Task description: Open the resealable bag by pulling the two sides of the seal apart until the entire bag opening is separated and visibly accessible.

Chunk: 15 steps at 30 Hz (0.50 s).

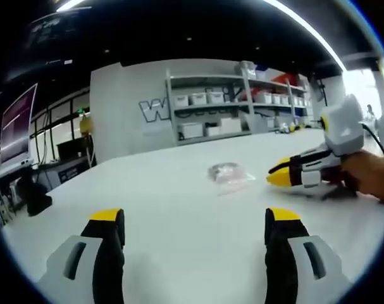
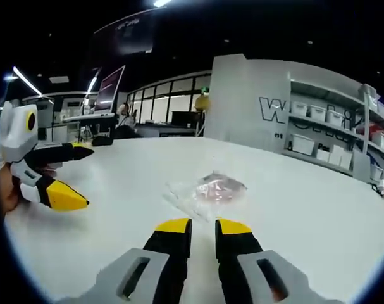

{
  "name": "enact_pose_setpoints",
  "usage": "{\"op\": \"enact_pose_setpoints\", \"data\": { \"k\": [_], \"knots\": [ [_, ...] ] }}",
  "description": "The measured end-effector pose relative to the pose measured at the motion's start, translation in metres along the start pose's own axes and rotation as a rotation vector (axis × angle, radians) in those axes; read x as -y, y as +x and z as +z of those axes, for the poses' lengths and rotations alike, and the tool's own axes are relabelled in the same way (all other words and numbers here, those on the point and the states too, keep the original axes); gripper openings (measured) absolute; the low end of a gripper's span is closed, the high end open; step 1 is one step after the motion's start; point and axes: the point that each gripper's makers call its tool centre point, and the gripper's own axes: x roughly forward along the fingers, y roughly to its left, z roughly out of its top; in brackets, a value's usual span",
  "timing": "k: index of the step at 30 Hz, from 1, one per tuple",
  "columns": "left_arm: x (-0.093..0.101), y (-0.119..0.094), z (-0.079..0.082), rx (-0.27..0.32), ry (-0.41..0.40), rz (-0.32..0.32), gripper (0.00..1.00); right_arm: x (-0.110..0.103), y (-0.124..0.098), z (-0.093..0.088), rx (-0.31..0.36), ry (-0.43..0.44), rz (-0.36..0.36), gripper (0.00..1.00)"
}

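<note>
Left gripper (image 1: 195,221) gapes wide, empty; right gripper (image 2: 203,229) nearly closed, empty; resealable bag (image 2: 207,190) lies at 12 o'clock on table (image 2: 305,209).

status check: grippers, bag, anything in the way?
Left gripper open, empty. Right gripper narrowly open, empty, short of the bag. Resealable bag flat on white table, untouched; seal state unclear. Nothing between grippers and bag.

The right tongs (image 2: 203,229), jaws a narrow gap apart and empty, point at the clear resealable bag (image 2: 207,192) lying flat on the white worktop (image 2: 318,209). At nine o'clock, the left tongs (image 2: 71,177) gape wide.
</note>
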Motion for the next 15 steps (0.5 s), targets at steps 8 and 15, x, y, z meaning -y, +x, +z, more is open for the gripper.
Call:
{"op": "enact_pose_setpoints", "data": {
  "k": [8, 15],
  "knots": [
    [0.000, 0.000, 0.000, 0.001, 0.000, 0.000, 0.91, -0.002, 0.013, -0.001, -0.022, -0.029, 0.016, 0.13],
    [0.000, 0.000, 0.000, 0.003, 0.000, 0.002, 0.91, -0.002, 0.026, 0.000, -0.033, -0.037, 0.025, 0.13]
  ]
}}
